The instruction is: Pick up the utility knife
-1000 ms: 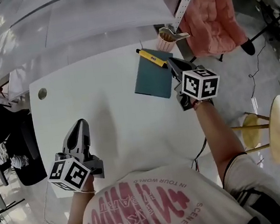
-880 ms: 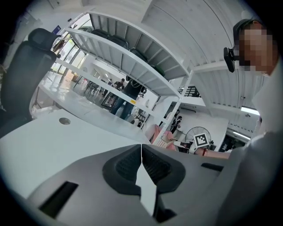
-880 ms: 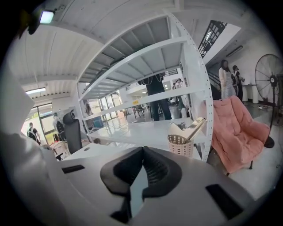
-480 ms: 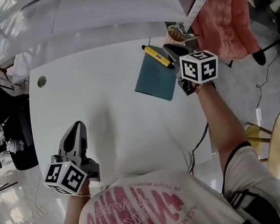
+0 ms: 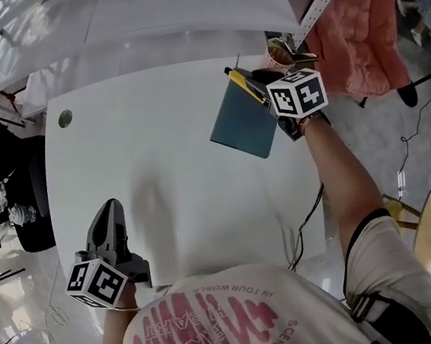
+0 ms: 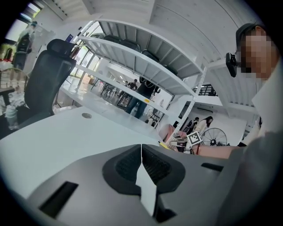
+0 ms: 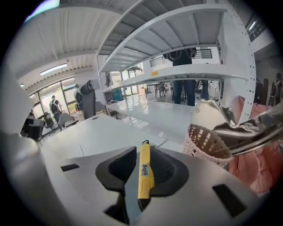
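now, right gripper [image 5: 259, 88] lined up on the utility knife [image 5: 240, 86]
head view: knife lies along the teal pad's [image 5: 240, 122] far edge. left gripper view: left gripper [image 6: 141, 152] jaws together, empty. right gripper view: jaws just opened, apart around the slim yellow body, not clamped; likely light, stiff, slick plastic, so grip mid-body

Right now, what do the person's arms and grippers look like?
The left gripper and right gripper are grey with dark ribbed jaws, each with a white cube of black square markers. The right jaws have just been opening, the yellow knife between them. Bare forearms; white short-sleeved T-shirt with red print.
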